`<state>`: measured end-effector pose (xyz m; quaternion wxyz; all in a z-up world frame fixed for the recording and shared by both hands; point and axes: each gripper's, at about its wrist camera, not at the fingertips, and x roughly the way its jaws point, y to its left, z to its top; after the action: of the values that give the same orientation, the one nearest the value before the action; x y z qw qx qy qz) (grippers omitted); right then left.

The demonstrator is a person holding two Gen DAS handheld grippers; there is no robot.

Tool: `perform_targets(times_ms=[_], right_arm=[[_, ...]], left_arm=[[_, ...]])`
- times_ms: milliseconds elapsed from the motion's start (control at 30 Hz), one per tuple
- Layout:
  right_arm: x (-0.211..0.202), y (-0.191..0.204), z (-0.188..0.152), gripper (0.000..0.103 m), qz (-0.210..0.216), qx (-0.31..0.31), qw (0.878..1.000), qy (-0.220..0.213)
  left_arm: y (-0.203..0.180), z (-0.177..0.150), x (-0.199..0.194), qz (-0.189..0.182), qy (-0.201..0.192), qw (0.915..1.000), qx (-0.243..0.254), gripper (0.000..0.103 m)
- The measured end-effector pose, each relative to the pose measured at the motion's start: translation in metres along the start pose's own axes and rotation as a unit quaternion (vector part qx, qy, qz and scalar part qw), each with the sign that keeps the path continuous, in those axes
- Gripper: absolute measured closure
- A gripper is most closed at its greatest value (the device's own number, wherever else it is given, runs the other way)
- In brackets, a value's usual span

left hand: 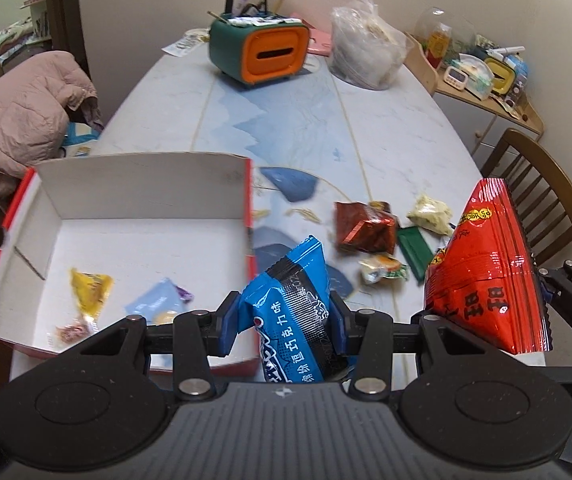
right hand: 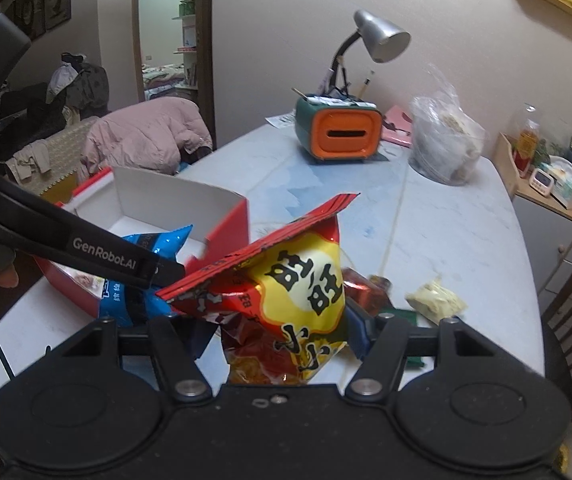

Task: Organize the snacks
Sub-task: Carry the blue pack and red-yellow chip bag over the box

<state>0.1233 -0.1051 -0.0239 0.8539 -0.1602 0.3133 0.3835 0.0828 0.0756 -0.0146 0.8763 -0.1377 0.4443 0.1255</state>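
My left gripper (left hand: pixel 284 326) clamps a blue crinkly plastic snack packet (left hand: pixel 290 312), above the near edge of the red-sided white cardboard box (left hand: pixel 134 184) at ten o'clock. My right gripper (right hand: pixel 282 330) pinches a red-and-yellow foil snack bag (right hand: pixel 298 300), at three o'clock beside the blue one.

The left gripper (left hand: pixel 282 326) is matte black, with two flat linkage arms fastened by round silver screws, two large round discs on a ribbed housing, and blue pads lining its fingers (left hand: pixel 228 330). The right gripper (right hand: pixel 282 328) has the same black body, silver screws, twin discs and a blue finger pad. Seen from the right wrist, the left gripper's black side bar carries white "GenRobot.AI" lettering, and a thin black cable hangs below its grey handle.
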Motion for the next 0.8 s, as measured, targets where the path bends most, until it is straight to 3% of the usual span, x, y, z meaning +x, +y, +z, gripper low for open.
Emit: perform_targets(times_ms=[800], right_arm=[[0.1,0.102,0.051,0.04,0.041,-0.044,0.998,0.035]], left_arm=[[0.134,0.033,0.018,0.066,0.013,0.9977,-0.007,0.059]])
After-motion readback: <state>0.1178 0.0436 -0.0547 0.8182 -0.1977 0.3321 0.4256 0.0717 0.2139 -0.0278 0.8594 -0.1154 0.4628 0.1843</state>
